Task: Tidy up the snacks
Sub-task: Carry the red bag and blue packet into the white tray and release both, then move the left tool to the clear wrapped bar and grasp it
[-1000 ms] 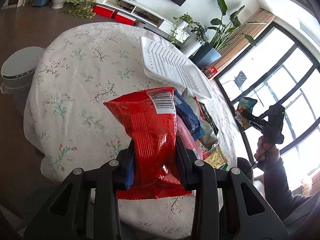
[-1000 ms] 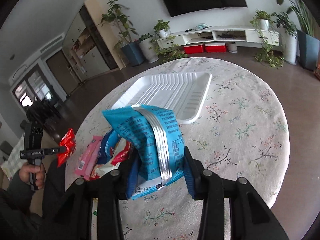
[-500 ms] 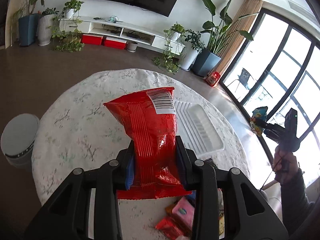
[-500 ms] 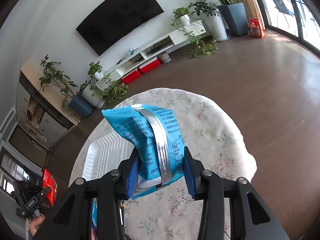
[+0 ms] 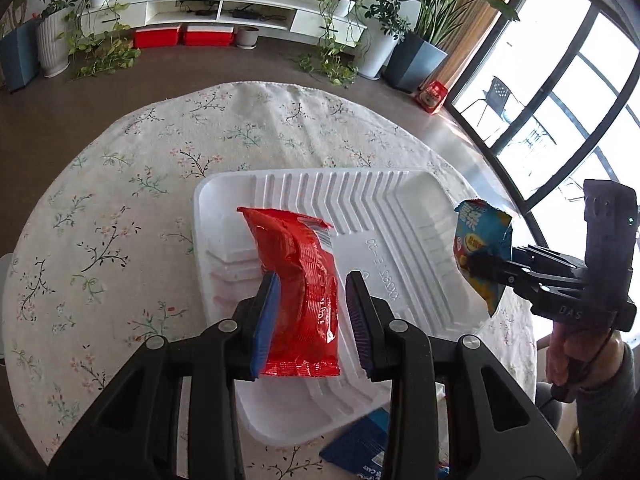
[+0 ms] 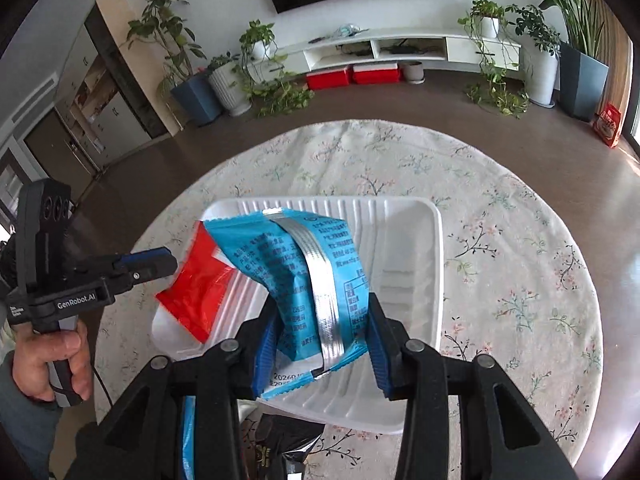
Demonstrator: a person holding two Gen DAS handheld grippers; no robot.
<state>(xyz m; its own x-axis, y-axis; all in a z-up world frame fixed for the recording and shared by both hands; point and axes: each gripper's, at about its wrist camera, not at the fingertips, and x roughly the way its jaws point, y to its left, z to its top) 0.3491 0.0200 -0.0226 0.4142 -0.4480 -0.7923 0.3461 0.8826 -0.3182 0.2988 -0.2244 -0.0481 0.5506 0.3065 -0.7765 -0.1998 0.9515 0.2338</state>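
My left gripper (image 5: 312, 320) is over the white ribbed tray (image 5: 400, 208); its jaws have spread and the red snack bag (image 5: 300, 280) hangs loosely between them, touching the left pad, a gap at the right pad. My right gripper (image 6: 320, 344) is shut on a blue snack bag (image 6: 312, 276), held above the tray (image 6: 412, 256). The right gripper and its blue bag (image 5: 480, 248) show at the tray's right edge in the left wrist view. The left gripper (image 6: 160, 264) and red bag (image 6: 200, 292) show at the tray's left end in the right wrist view.
The tray lies on a round table with a floral cloth (image 5: 120, 200). More snack packets lie at the near edge: a blue one (image 5: 360, 448) and a dark one (image 6: 288, 436). Plants and a TV shelf (image 6: 380, 48) stand beyond the table.
Both grippers swung in and down over the tray. The left jaws have opened, and the red bag has slumped between them. The right gripper keeps its hold on the blue bag.
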